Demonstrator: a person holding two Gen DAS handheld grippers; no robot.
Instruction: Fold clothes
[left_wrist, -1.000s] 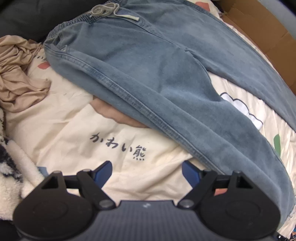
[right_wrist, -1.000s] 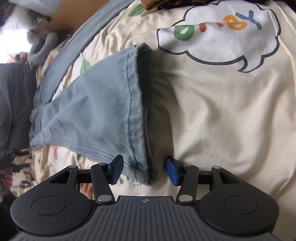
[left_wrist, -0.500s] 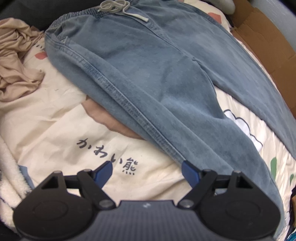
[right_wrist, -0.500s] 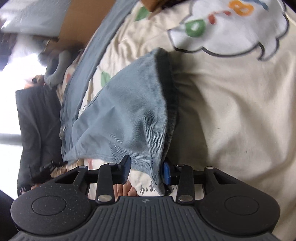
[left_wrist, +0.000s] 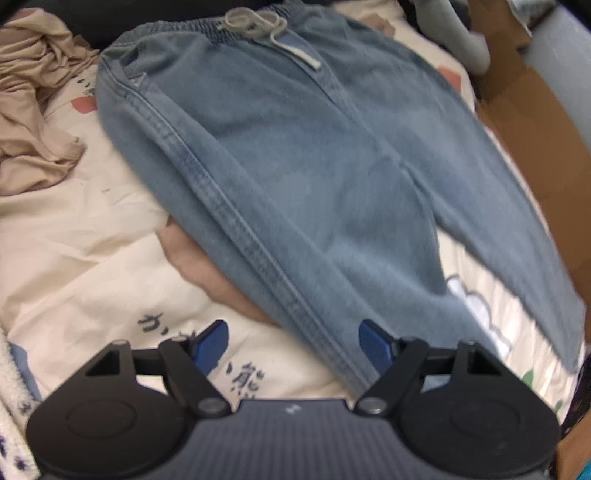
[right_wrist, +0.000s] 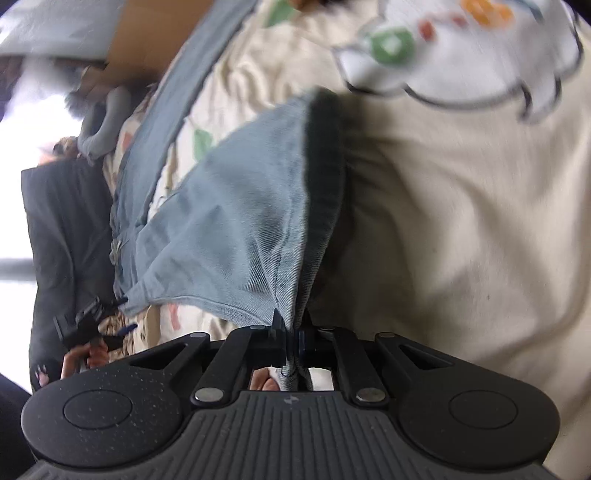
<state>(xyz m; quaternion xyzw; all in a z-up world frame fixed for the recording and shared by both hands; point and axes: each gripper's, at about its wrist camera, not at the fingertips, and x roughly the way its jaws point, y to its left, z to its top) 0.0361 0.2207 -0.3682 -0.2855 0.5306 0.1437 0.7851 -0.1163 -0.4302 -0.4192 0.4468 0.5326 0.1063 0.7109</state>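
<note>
Denim fills most of what my left fingers look down on: a pair of light blue jeans spread flat on the bed, waistband and grey drawstring at the far end, legs running toward me and off to the right. My left fingers stand wide apart with nothing gripped; they have just narrowed a little, and the side seam of the near leg runs down between the two blue pads without either pressing on it. Beneath lies a cream bedsheet printed with dark characters and cartoon shapes. A crumpled beige garment sits at the upper left, apart from the jeans, and brown cardboard lines the right edge.

My right fingers have just closed and are pinched tight on the hem of one jeans leg. The cloth rises from the pinch in a tented fold, its dark inner side showing along the right edge. The cream sheet carries a white cloud print with coloured letters. At the far left of this view a person's hand holds the other black tool, blurred.
</note>
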